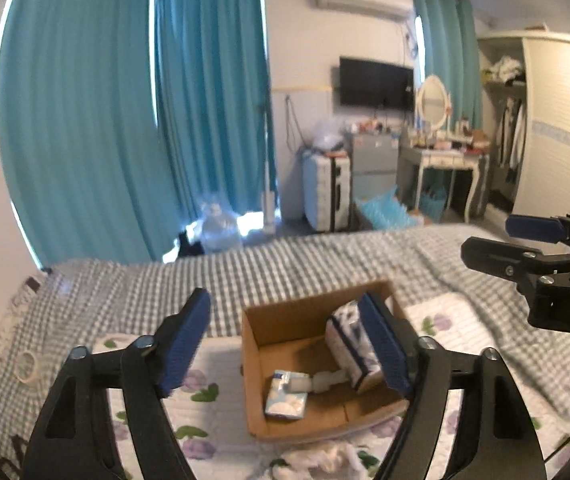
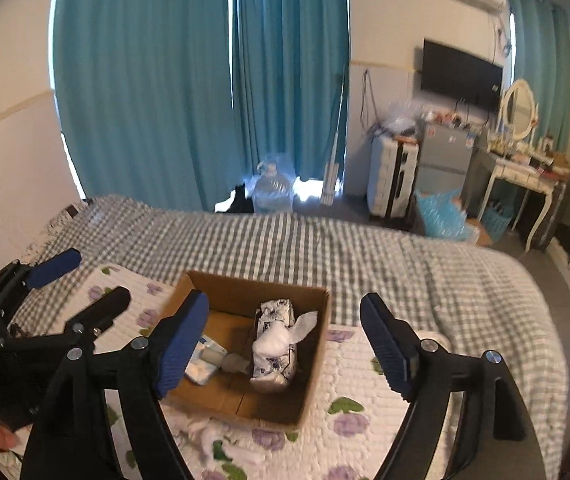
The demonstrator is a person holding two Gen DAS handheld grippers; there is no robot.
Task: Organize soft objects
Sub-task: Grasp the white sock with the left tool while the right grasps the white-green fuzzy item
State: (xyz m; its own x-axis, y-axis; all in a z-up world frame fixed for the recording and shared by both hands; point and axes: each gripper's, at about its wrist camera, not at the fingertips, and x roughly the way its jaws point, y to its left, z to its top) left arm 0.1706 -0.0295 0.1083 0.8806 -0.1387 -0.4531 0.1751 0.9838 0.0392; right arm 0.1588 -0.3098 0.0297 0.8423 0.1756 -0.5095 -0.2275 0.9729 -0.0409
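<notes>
Both grippers hanging over the bed, jaws gaping, gripping nothing.
Left gripper [image 1: 285,344] and right gripper [image 2: 285,344] are hovering above a cardboard box [image 2: 317,364] holding a tissue pack [image 2: 275,344].

Floral tissue pack [image 2: 275,344] and blue-white packet [image 1: 287,398] inside open cardboard box [image 1: 281,320].

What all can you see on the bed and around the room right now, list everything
Cardboard box: one, brown, open, on the floral quilt.
Tissue pack: one, white patterned, inside box, right side.
Small packet: one, pale blue, inside box, left.
White cloth: crumpled, in front of box.
Bed cover: grey check.
Curtains: teal.
Television: black, on wall.
Left gripper: open, empty.
Right gripper: open, empty.
</notes>
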